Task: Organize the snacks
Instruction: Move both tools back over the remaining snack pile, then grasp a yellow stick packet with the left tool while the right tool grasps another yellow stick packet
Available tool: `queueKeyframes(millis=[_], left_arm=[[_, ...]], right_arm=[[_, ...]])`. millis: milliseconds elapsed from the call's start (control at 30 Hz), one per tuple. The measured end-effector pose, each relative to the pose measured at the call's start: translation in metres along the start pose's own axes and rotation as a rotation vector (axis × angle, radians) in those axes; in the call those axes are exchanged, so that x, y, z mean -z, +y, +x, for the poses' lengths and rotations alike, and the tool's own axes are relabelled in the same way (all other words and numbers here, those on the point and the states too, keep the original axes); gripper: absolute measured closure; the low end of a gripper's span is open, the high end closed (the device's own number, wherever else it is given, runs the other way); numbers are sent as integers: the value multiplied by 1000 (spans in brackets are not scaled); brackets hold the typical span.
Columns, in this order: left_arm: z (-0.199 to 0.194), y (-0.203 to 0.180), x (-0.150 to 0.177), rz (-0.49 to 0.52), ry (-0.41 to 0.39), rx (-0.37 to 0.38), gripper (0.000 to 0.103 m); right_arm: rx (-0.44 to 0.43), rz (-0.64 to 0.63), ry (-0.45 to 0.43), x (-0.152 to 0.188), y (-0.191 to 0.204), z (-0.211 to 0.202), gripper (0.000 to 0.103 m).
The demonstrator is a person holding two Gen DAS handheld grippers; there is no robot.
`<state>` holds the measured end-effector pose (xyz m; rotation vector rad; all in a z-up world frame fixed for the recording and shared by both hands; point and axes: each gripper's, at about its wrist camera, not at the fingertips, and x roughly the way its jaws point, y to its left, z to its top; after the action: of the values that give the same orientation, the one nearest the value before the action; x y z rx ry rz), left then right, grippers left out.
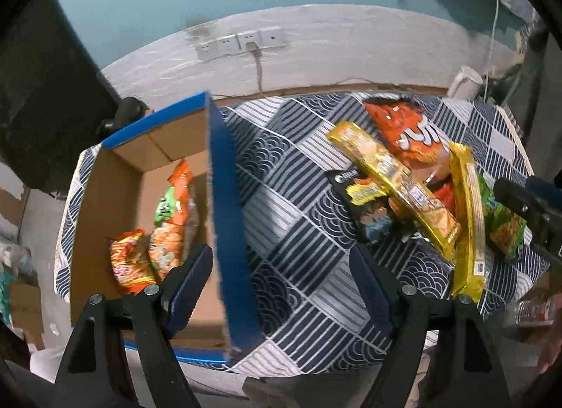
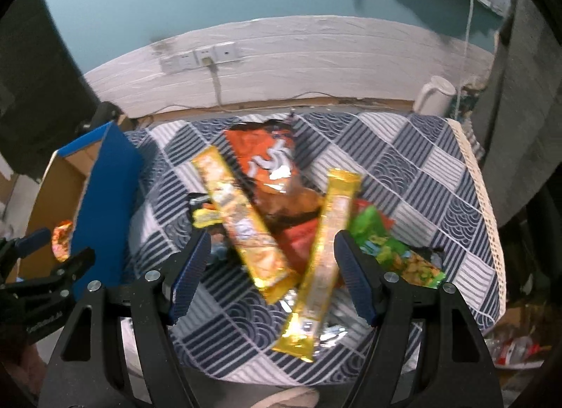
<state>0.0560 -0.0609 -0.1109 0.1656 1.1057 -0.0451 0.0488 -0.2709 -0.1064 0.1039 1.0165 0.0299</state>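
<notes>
We hold the left gripper [image 1: 281, 267] with its jaws wide apart and nothing between them; below the gap we see only the patterned tablecloth [image 1: 291, 218] and the blue wall of the cardboard box [image 1: 224, 204]. The box stands at the left finger's side, and inside it lie three snack bags: an orange and green bag [image 1: 174, 204], a bag with round crackers [image 1: 165, 250] and a small orange bag [image 1: 128, 262] (this last one is nearest to the left finger).

Our right gripper [image 2: 272, 267] is also wide open and grips nothing. It hangs over the pile of snacks on the cloth. Between its fingers, but lower on the table, lie two long yellow packs: one [image 2: 242, 221] points away to the left, the other [image 2: 323, 250] passes close by the right finger. Beyond them is the big orange chip bag [image 2: 270, 165]. A green snack bag [image 2: 397, 257] lies just outside the right finger, and a black and yellow pack [image 2: 203, 213] beyond the left finger.
</notes>
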Motion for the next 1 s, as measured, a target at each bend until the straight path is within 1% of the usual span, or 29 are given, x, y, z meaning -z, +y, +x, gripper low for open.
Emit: queueKeyframes(millis=[200, 367, 600, 700, 933, 967, 1000], left_arm=[[15, -22, 1, 31, 28, -9, 22], [33, -38, 3, 66, 49, -39, 22], [53, -47, 2, 67, 74, -62, 22], [59, -48, 2, 62, 76, -67, 22], [72, -51, 0, 45, 88, -75, 22], [73, -51, -1, 41, 88, -74, 22], [74, -51, -2, 37, 90, -72, 22]], right_arm=[[30, 35, 33, 8, -26, 14, 30], [52, 44, 67, 14, -37, 30, 30], [61, 31, 116, 24, -34, 57, 30], [91, 21, 123, 26, -33, 66, 30], [91, 19, 136, 29, -33, 83, 30], [90, 16, 138, 29, -33, 85, 31], [89, 11, 139, 30, -33, 87, 35]])
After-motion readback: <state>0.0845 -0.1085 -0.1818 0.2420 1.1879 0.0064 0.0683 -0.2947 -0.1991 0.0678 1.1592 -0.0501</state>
